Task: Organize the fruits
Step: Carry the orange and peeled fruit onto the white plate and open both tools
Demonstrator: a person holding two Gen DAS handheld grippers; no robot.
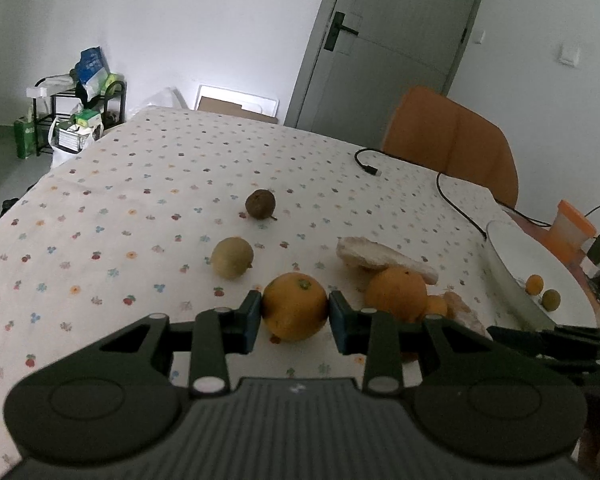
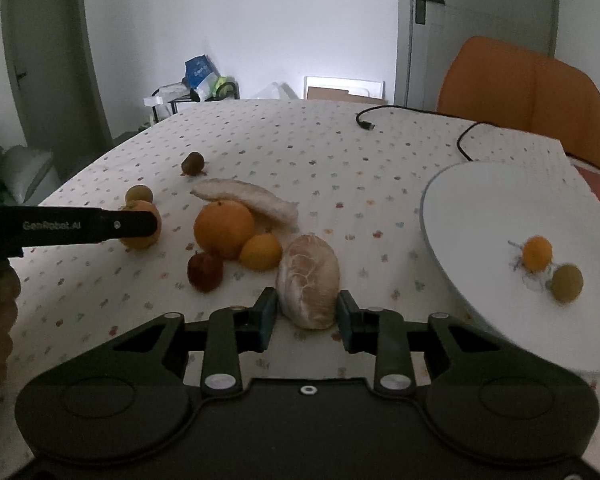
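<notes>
Left tongs [image 1: 295, 312] grip an orange [image 1: 294, 306] on the floral-clothed counter [image 1: 140, 184]. Right tongs [image 2: 308, 314] narrowly bracket a peeled pomelo segment [image 2: 309, 285], contact unclear; white plate [image 2: 500, 208] to their right, orange chair [image 2: 528, 96] beyond.

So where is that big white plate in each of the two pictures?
Left wrist view: the white plate sits at the right edge, beyond the left gripper.
Right wrist view: the plate fills the right side, holding two small fruits.
Shared landmark: the orange chair stands behind the plate in both.
</notes>
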